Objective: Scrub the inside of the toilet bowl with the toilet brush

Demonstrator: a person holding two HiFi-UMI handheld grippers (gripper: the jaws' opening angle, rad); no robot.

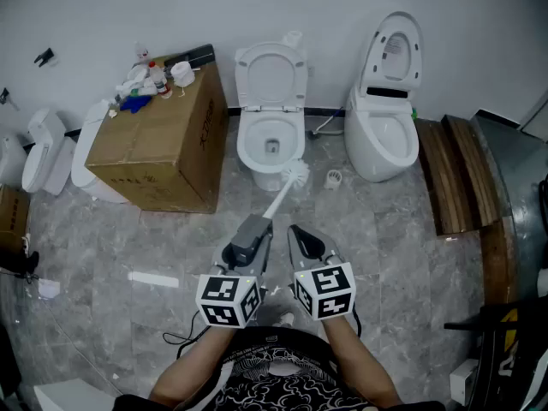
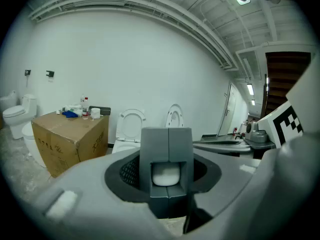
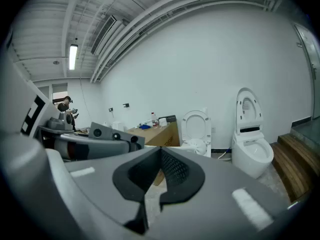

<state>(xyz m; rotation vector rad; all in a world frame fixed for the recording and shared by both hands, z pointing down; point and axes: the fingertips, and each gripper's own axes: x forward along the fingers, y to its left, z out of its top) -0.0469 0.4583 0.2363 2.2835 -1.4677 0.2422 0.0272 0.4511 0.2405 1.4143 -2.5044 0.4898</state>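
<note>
While the left gripper (image 1: 254, 227) has its jaws clamped on the white handle of the toilet brush (image 1: 282, 197), the right gripper (image 1: 300, 236) has its jaws together with nothing between them. In the left gripper view the handle end (image 2: 167, 174) fills the gap between the two grey jaws.

Position, referenced to the toilet bowl (image 1: 246, 144):
- The brush runs at a slant up to the bowl, and its bristle head sits at the bowl's front rim, outside the basin.
- Both grippers are in front of the bowl, well apart from it, the right one just beside the left.
- The seat and lid (image 1: 271, 75) are raised behind the bowl, so the basin is open.
- A cardboard box (image 1: 158, 144) stands to the bowl's left and a second toilet (image 1: 383, 135) to its right.
- A small white object (image 1: 334, 178) lies on the floor near the bowl's right front – possibly the brush holder, but too small to confirm.

Task status, as a judgement: the brush is in hand and has been brought to the bowl, and access is clear. No view shows the bristles touching the inner wall, so the scrubbing itself appears not yet begun – lowering the head into the basin and working it round the inside remain to be done.
</note>
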